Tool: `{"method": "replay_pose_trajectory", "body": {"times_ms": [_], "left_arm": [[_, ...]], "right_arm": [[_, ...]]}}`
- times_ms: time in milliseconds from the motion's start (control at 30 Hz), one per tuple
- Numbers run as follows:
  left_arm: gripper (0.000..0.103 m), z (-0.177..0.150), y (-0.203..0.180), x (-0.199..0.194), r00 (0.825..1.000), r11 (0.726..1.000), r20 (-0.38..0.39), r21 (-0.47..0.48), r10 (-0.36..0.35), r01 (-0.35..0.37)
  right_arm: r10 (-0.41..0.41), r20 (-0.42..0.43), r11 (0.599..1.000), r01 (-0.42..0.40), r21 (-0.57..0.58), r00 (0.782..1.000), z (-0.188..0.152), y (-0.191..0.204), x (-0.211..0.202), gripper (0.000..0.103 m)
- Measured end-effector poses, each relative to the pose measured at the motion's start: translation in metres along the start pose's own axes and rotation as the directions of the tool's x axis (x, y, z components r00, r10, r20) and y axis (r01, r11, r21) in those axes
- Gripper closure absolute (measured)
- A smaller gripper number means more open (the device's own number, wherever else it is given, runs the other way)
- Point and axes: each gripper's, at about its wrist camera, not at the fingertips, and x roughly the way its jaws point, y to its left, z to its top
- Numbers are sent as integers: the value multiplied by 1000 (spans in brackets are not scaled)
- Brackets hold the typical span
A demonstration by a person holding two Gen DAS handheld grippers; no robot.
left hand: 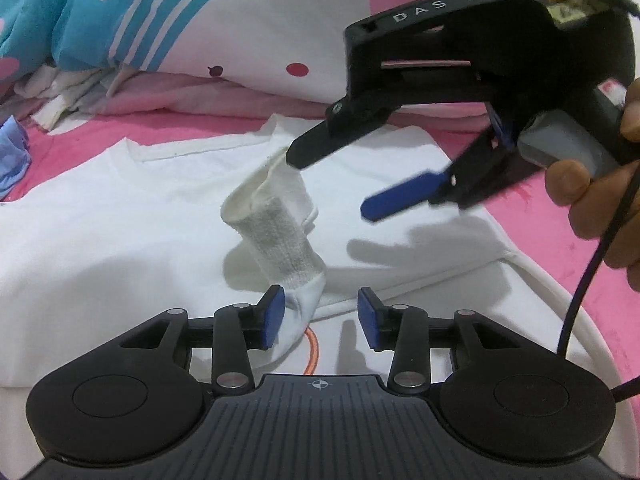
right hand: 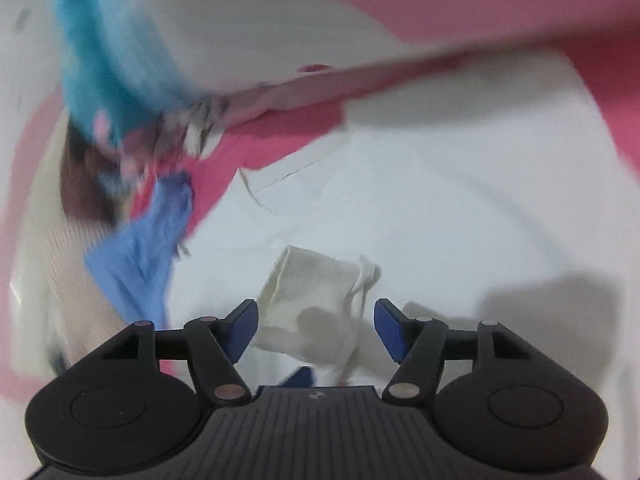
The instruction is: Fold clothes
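Pink bedding (left hand: pixel 560 216) covered the bed we worked over, and a white T-shirt (left hand: pixel 100 220) lay spread flat across it, its neckline toward the far side. Behind the shirt we saw a big white cushion (left hand: pixel 256 28) with teal stripes and pink dots, with a heap of pale pink folded cloth beneath it. A blue garment (right hand: pixel 136 256) lay crumpled at the shirt's edge on the left. Our white sock (left hand: pixel 280 236) was above the middle of the shirt. Its cuff was against the upper finger of our right claw (left hand: pixel 332 178). Its toe hung against the left pad of our left claw (left hand: pixel 321 318). Both claws stood open, their blue pads apart and neither pair pressing on the sock. A hand (left hand: pixel 600 200) gripped the right claw's handle at the right edge, with a black cable trailing below it. The right wrist view was smeared by motion, so we could make out only the sock just ahead of the pads and the shirt under it.
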Motion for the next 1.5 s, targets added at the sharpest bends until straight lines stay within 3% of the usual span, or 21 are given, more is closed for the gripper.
{"method": "replay_pose_trajectory", "body": {"times_ms": [67,233,300,633,767,833,933,1000,1033,1133,1233,1500], "left_arm": [[63,2,0,2,1000,1000,2,-1,21,-21],[62,6,2,4,998,997,3,-20,70,-70],[56,8,4,8,997,997,-6,-32,76,-76],[55,15,-30,16,999,988,26,154,-25,20],[55,10,-37,20,999,985,10,169,-37,35],[55,11,-38,19,999,986,8,163,-37,35],[55,11,-33,11,999,990,10,136,-32,30],[55,9,-27,5,1000,993,10,114,-21,20],[55,8,-25,2,1000,995,10,103,-13,11],[55,1,-17,-11,999,997,15,72,29,-30],[55,-9,-7,-13,997,996,-26,57,76,-75],[55,-19,25,-14,980,984,-83,-4,179,-180]], "right_arm": [[62,15,993,-63,100,998,2,-13,2,36],[54,-36,986,-47,161,998,18,-20,19,33],[53,-71,985,-40,170,996,25,-19,26,31],[19,-188,987,11,157,982,27,-16,25,21],[6,-176,984,26,179,984,18,-27,22,21],[4,-158,984,24,174,987,15,-32,20,30],[-16,-158,989,39,141,987,12,-30,24,58],[-37,-161,992,56,112,986,10,-27,27,94],[-56,-163,993,72,93,985,9,-24,28,99],[-79,-114,996,83,28,990,13,-13,18,100],[-58,-37,998,58,-20,998,26,-3,-5,100],[-139,41,989,141,-45,989,48,-19,-45,100]]}}
